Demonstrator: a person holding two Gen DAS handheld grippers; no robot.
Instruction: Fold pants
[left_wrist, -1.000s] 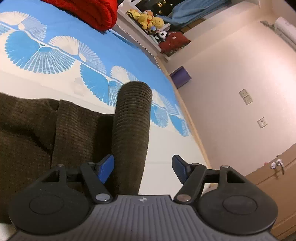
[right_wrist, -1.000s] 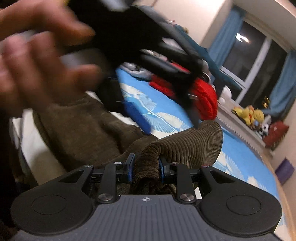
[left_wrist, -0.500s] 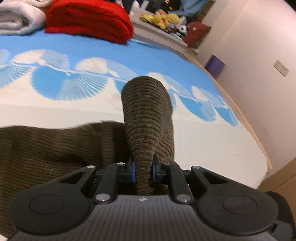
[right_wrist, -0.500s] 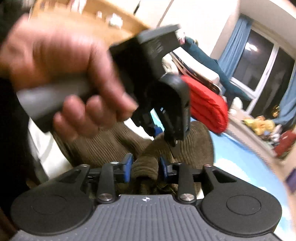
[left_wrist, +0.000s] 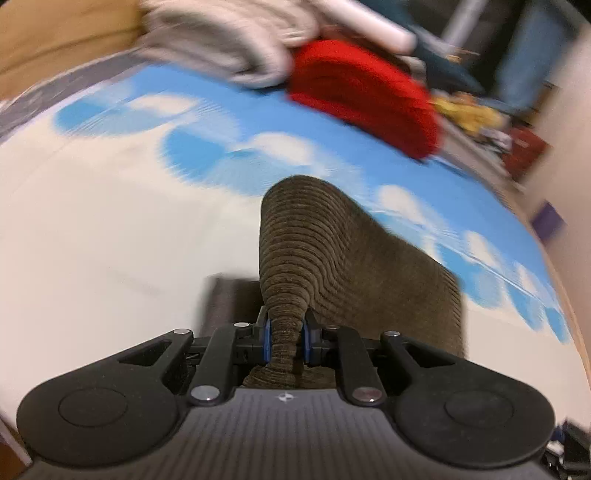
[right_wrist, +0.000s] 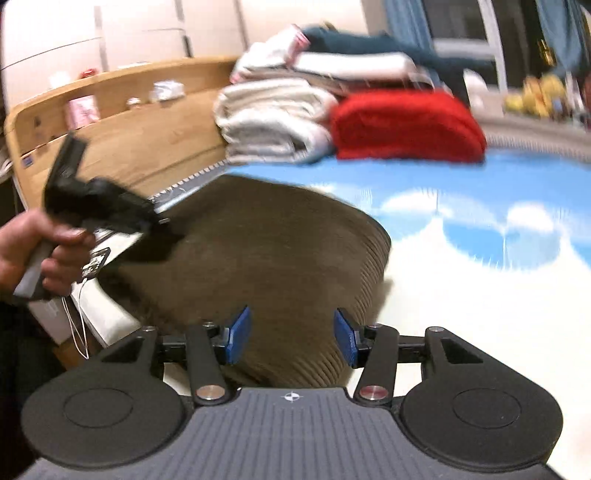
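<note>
- The left gripper (left_wrist: 285, 339) pinched a bunched fold of the brown corduroy pants (left_wrist: 332, 254) between its blue pads (left_wrist: 266, 340), the jaws pressed tight on the cloth.
- From that pinch the ribbed cloth rose in a hump and spread away toward the right, over the bedsheet (left_wrist: 92, 229) printed with blue fan shapes on white.
- In the right wrist view the same left gripper (right_wrist: 147, 221) showed as a blurred black tool in the person's left hand (right_wrist: 40, 254), at the far left edge of the pants (right_wrist: 266, 251).
- The right gripper (right_wrist: 291, 334) had its fingers spread; its jaws had just been opening, and its blue pads (right_wrist: 238, 334) stood clear on either side of the corduroy without pressing it.
- The pants lay as a broad rounded mound on the bed in front of the right gripper, their ribbed edge curving down on the right onto the white part of the sheet (right_wrist: 480, 295).
- Beyond the pants, near the wooden headboard (right_wrist: 122, 125), sat a folded red blanket (right_wrist: 406, 125) just beside a stack of pale folded towels (right_wrist: 273, 122).
- The left wrist view showed the same red blanket (left_wrist: 365, 110) and pale pile (left_wrist: 229, 48), both smeared by motion blur.
</note>
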